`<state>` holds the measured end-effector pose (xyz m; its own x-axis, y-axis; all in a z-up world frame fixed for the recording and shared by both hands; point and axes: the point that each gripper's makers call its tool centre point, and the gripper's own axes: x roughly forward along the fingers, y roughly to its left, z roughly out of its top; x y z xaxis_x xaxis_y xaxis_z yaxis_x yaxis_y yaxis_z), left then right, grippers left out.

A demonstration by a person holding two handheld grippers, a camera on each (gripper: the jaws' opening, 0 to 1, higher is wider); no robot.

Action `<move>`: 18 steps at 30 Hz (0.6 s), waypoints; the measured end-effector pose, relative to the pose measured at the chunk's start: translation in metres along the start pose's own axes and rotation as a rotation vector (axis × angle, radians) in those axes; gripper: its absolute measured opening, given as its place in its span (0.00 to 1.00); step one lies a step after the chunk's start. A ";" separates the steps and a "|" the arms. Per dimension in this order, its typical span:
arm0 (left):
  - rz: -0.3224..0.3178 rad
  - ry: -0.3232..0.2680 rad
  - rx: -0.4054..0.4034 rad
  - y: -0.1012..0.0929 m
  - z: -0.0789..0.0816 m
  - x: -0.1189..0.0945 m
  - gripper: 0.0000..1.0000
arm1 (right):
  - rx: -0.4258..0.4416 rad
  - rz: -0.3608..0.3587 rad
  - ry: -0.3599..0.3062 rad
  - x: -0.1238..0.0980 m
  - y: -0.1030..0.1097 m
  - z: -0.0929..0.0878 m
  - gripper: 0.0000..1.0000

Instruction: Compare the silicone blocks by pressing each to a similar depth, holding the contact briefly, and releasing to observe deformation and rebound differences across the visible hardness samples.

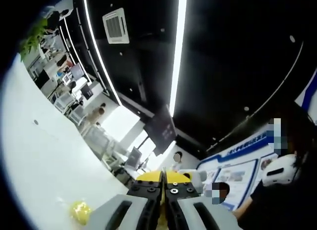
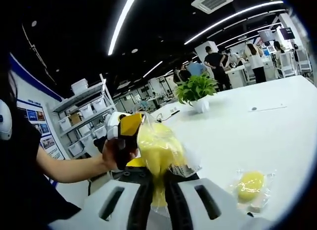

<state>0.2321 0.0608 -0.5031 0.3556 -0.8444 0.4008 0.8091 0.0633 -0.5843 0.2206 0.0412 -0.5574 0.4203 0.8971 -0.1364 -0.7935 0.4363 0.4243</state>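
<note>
Bagged silicone blocks, one clamped and partly hidden.

The right gripper (image 2: 157, 183) was clamped on a yellow silicone block (image 2: 157, 152) in clear wrap, its lower end hidden between the jaws. A person's hand (image 2: 115, 153) held the left gripper (image 1: 163, 188), jaws pressed together. A second bagged yellow block (image 2: 250, 185) lay on the white table (image 2: 257, 126), blurred in the left gripper view.

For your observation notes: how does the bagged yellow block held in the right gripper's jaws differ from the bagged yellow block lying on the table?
1. The held block is up off the table, clamped between the right gripper's jaws; the lying block rests flat on the white table.
2. The held block looks larger in the right gripper view, being nearer; the lying block looks smaller.

Shared: both are yellow and in clear plastic bags.
</note>
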 end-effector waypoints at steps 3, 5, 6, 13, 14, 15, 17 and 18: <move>0.003 -0.003 -0.011 0.002 -0.001 0.000 0.00 | -0.001 0.002 0.008 0.000 0.000 -0.002 0.04; 0.009 0.001 -0.011 0.003 -0.003 0.000 0.00 | 0.010 0.007 0.016 0.000 -0.003 -0.004 0.04; 0.013 0.003 -0.012 0.005 -0.003 0.000 0.00 | 0.016 0.012 0.018 0.000 -0.004 -0.005 0.04; 0.034 -0.015 -0.016 0.007 -0.003 -0.003 0.00 | 0.001 0.010 0.030 0.003 -0.002 -0.006 0.04; 0.038 -0.015 -0.013 0.008 -0.003 -0.003 0.00 | 0.000 0.009 0.032 0.003 -0.002 -0.006 0.04; 0.041 -0.016 -0.014 0.008 -0.003 -0.004 0.00 | 0.002 0.011 0.034 0.003 -0.002 -0.007 0.04; 0.043 -0.019 -0.016 0.009 -0.001 -0.006 0.00 | -0.006 0.021 0.028 0.004 -0.001 -0.007 0.05; 0.042 -0.020 -0.017 0.009 -0.001 -0.006 0.00 | 0.005 0.032 0.023 0.004 -0.001 -0.007 0.05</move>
<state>0.2366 0.0660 -0.5111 0.3985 -0.8301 0.3900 0.7855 0.0894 -0.6124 0.2197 0.0448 -0.5649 0.3851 0.9117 -0.1430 -0.8038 0.4074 0.4335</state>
